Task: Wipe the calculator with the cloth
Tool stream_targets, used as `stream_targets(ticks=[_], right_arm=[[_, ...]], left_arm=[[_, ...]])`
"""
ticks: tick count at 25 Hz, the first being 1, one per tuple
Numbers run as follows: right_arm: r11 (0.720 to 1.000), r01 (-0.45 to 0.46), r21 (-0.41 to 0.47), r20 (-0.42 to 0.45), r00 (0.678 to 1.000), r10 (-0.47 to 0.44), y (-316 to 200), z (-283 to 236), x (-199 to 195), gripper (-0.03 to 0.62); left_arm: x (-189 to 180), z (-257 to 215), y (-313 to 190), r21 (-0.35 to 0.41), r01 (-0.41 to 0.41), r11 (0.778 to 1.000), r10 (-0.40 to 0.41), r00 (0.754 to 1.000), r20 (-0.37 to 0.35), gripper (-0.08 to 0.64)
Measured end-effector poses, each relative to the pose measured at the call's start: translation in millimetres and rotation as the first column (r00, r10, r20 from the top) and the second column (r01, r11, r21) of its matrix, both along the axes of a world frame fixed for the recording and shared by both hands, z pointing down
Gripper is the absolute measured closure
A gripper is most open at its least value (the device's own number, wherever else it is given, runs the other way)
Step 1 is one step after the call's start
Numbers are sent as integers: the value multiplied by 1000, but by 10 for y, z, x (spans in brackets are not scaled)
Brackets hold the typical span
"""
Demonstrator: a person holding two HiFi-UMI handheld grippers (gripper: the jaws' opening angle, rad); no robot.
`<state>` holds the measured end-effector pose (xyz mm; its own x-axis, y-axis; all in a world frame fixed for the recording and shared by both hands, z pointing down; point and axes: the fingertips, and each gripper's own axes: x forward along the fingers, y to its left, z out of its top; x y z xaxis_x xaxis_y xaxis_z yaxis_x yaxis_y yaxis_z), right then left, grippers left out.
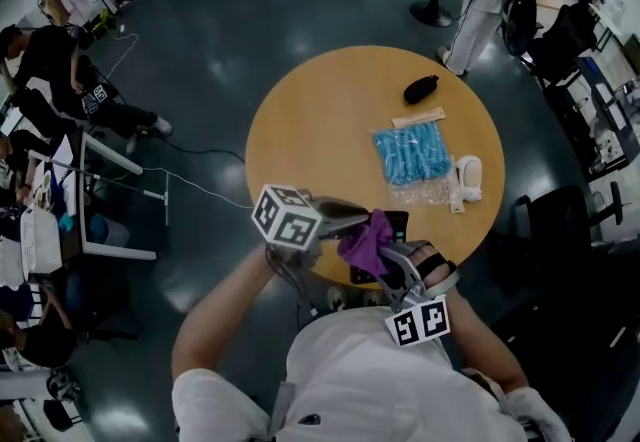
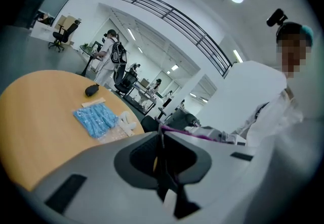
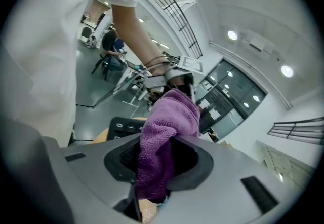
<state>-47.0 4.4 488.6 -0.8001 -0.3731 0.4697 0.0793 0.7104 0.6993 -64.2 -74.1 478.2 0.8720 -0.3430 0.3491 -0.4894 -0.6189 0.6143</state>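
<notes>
At the near edge of the round table (image 1: pixel 330 120), in the head view, your left gripper (image 1: pixel 356 217) reaches in from the left to the dark calculator (image 1: pixel 398 226). Your right gripper (image 1: pixel 385 255) brings the purple cloth (image 1: pixel 362 238) against it from your side. Whether the calculator rests on the wood or hangs just above it, I cannot tell. In the left gripper view the jaws stand narrow, clamped on a thin dark edge that I take to be the calculator (image 2: pixel 163 182), with a sliver of cloth (image 2: pixel 202 135) just beyond. In the right gripper view the jaws pinch the bunched cloth (image 3: pixel 167 126), which sticks out past the tips and hides part of the calculator (image 3: pixel 124 126). You look to be in the wiping step itself. Next, drag the cloth along the keys with light pressure and grip firmly with the left, so the calculator doesn't twist free
</notes>
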Motion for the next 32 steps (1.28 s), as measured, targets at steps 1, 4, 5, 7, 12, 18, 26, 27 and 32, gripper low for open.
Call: stream_targets(ticks=[1, 4, 5, 7, 12, 18, 26, 27, 32], right_arm=[[998, 52, -19, -25, 998, -53, 139, 61, -22, 476], [965, 216, -149, -59, 972, -227, 541, 236, 10, 476], [943, 261, -205, -55, 959, -278, 650, 272, 47, 476], [905, 309, -294, -12, 945, -326, 749, 247, 118, 476], [953, 156, -260, 212, 972, -102, -64, -414, 266, 476], [989, 86, -117, 107, 992, -73, -451, -314, 281, 476], [900, 253, -355, 6, 963, -268, 532, 328, 465, 474], [889, 246, -386, 30, 966, -255, 509, 294, 515, 476], [926, 163, -341, 197, 975, -100, -207, -646, 557, 476]], left_arm=[[-1, 16, -5, 4, 7, 1000, -7, 1000, -9, 515], [-23, 27, -37, 20, 24, 1000, -23, 999, -23, 515], [-42, 20, -57, 26, 28, 999, -28, 999, -27, 515], [-94, -3, -90, 41, 30, 999, -29, 999, -31, 515], [-102, -45, 17, 90, -23, 996, 23, 1000, 3, 515], [-64, -276, 25, 123, 14, 992, -5, 997, -77, 515], [-267, -281, -24, 211, 59, 976, -51, 998, -41, 515], [-268, -272, 6, 255, 44, 966, -43, 999, -9, 515], [-147, -246, 168, 495, -93, 864, -24, 974, 226, 515]])
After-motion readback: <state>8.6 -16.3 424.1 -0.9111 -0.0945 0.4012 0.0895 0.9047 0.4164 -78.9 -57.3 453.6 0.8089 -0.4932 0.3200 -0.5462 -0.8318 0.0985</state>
